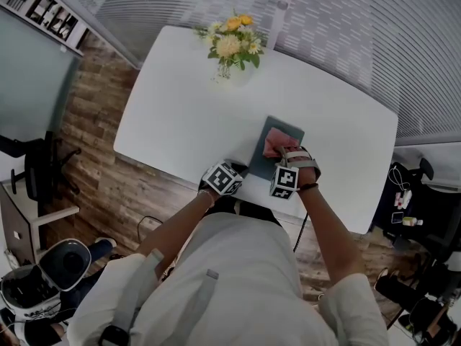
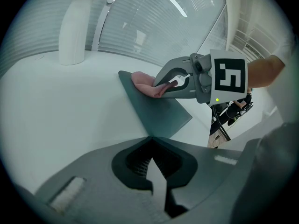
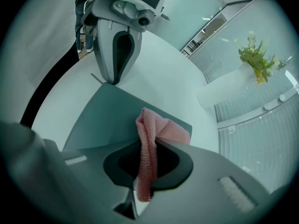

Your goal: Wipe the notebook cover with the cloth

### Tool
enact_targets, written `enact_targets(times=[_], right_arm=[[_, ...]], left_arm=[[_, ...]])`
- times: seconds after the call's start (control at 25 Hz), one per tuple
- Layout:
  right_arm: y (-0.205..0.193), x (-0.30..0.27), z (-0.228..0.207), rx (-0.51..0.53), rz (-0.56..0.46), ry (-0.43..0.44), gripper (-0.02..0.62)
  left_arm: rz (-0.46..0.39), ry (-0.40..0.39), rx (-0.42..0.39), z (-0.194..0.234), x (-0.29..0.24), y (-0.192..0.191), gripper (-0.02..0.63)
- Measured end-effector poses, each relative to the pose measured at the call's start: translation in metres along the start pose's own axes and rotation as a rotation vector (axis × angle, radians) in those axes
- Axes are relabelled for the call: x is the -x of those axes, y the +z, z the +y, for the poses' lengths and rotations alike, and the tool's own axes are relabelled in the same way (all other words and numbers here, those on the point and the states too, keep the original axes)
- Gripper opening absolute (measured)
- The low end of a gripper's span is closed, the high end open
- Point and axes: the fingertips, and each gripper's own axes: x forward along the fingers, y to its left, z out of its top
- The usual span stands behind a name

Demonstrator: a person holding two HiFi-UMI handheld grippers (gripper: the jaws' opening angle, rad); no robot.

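Pink knitted cloth point(image 3: 149, 139) is pinched between the closed jaws of our right tool point(image 2: 161, 87). Its loose end lies on the dark grey-green flat notebook point(image 1: 261, 163), which sits toward five o'clock on the white worktop point(image 1: 180, 107), near the front edge. We judge the wipe to be under way at mid-cover; the next stroke calls for even downward pressure and a flat cloth. Our left tool point(image 3: 113, 74), jaws together and empty, stands tip-down at the cover's seven o'clock corner, apparently pinning it. Both forearms reach forward, the right wrist angled down.
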Motion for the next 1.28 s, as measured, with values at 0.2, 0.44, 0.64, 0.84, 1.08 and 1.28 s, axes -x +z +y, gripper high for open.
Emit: enact_targets(times=[0.2,0.44,0.64,0.84,1.08,1.28], right_arm=[[0.005,0.006,0.008,-0.003,-0.004,-0.003,0.029],[0.006,0.009,0.018,0.014,0.004,0.007,0.029],[0.018,0.017,0.028,-0.009,-0.032,0.029,0.029],[0.023,0.025,0.039,-0.01,-0.023,0.043,0.029],[0.027,0.026,0.053,-0.002,-0.035,0.055,0.029],[0.032,0.032,0.064,-0.016,-0.043,0.072,0.029]], left_arm=[[-0.001,-0.001,-0.002,-0.001,0.0,0.0,-0.002],[0.0,0.001,-0.001,-0.001,0.0,0.0,-0.002],[0.002,-0.002,-0.001,-0.001,0.0,0.001,-0.001],[0.001,-0.001,-0.001,0.0,0.0,0.0,-0.002],[0.0,-0.004,0.002,-0.001,0.001,0.001,-0.002],[0.0,-0.004,0.004,-0.002,0.001,0.001,-0.002]])
